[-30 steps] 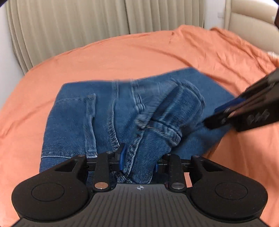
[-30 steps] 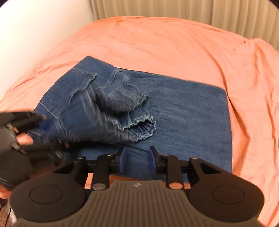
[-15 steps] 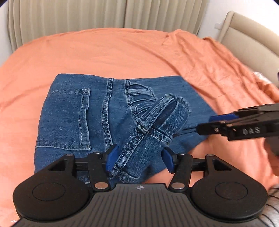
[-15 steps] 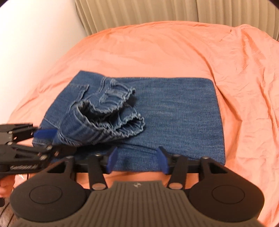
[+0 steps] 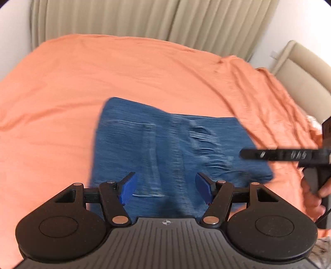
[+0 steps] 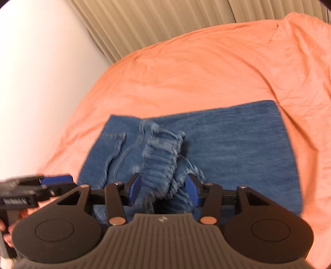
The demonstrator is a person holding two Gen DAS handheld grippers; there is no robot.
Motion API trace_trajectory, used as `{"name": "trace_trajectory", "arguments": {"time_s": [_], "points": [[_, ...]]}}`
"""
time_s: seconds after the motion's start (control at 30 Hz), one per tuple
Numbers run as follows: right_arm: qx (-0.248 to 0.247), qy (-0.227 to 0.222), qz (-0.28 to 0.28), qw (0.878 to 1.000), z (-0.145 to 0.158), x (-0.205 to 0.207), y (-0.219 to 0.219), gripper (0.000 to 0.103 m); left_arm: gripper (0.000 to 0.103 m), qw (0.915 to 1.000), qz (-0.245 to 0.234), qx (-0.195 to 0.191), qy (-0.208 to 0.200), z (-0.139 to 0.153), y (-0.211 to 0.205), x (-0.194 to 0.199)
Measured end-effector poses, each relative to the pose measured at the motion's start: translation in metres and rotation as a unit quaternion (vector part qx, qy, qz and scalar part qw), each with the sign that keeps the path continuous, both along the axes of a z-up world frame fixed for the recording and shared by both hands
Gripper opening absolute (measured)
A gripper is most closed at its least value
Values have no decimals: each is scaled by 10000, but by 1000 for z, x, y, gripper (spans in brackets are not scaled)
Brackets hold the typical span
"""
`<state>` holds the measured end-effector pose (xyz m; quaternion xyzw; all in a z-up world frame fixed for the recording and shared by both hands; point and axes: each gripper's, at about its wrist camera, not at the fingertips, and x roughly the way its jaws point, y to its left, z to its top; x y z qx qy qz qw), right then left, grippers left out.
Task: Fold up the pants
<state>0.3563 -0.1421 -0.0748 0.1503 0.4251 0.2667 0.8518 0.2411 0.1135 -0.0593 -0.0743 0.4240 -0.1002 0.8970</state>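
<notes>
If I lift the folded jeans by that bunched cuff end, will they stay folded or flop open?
Likely to flop: the jeans are soft denim, and the bunched cuff end sits loose and rumpled on top. They look thick and stacked in layers, so probably heavy for cloth. Pushed flat across the orange sheet, they may drag and wrinkle it.

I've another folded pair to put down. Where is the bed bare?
Free: the orange sheet between the jeans and the curtain, and the strip toward the headboard. Crowded: the near edge, where both hand-held grippers hover over the jeans.
</notes>
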Motion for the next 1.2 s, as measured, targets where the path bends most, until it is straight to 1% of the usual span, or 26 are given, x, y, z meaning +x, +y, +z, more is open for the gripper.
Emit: {"name": "trace_trajectory", "arguments": {"time_s": [0.1, 0.17, 0.23, 0.33, 0.4, 0.43, 0.47, 0.53, 0.57, 0.63, 0.7, 0.77, 0.83, 0.87, 0.9, 0.93, 0.97, 1.0, 1.1, 1.17, 1.2], "points": [[300, 272, -151, 9991, -12, 26, 8, 46, 75, 9997, 61, 217, 66, -6, 13, 7], [436, 477, -217, 9977, -23, 41, 14, 46, 75, 9995, 73, 295, 93, -8, 23, 7], [474, 657, -224, 9965, -35, 53, 22, 47, 75, 9994, 74, 312, 143, -12, 34, 5], [487, 793, -320, 9951, -49, 64, 29, 50, 75, 9990, -20, 384, 235, -17, 43, 1], [522, 786, -351, 9949, -48, 62, 32, 43, 75, 9982, -247, 471, 263, -19, 45, -5], [548, 734, -277, 9954, -44, 60, 32, 36, 75, 9974, -426, 530, 258, -18, 45, -10], [550, 671, -203, 9960, -40, 57, 32, 29, 76, 9959, -642, 589, 244, -18, 44, -16], [696, 523, -24, 9962, -30, 49, 29, 27, 79, 9916, -1005, 764, 263, -21, 40, -27], [817, 513, 46, 9953, -27, 45, 26, 28, 81, 9891, -1139, 888, 284, -24, 38, -32], [911, 648, 76, 9937, -26, 41, 23, 32, 81, 9830, -1355, 1176, 381, -33, 33, -39], [882, 877, 85, 9922, -33, 40, 24, 38, 80, 9776, -1346, 1574, 384, -43, 26, -43], [898, 1148, -90, 9893, -42, 38, 18, 38, 74, 9729, -1263, 1901, 357, -50, 22, -43], [989, 1305, -241, 9862, -42, 37, 17, 38, 70, 9715, -1266, 1962, 395, -53, 20, -43], [1028, 1331, -257, 9854, -38, 35, 15, 38, 58, 9712, -1224, 2004, 407, -53, 19, -43], [1025, 1304, -298, 9857, -32, 33, 13, 31, 48, 9702, -1170, 2081, 419, -54, 18, -43], [959, 1181, -322, 9878, -23, 30, 12, 19, 31, 9690, -1131, 2150, 455, -54, 18, -43], [930, 1008, -307, 9901, -11, 28, 10, 0, 17, 9688, -1057, 2194, 466, -54, 19, -44], [1032, 774, -324, 9911, 2, 25, 6, 0, 11, 9696, -966, 2201, 456, -52, 20, -45], [1242, 329, -249, 9914, 36, 14, -1, 0, 7, 9778, -724, 1933, 370, -45, 31, -50], [1232, 151, -145, 9922, 50, 2, -5, 0, 6, 9791, -648, 1900, 326, -41, 33, -53], [1215, 130, -151, 9924, 52, -2, -6, 0, 6, 9790, -630, 1908, 346, -41, 34, -53]]}}
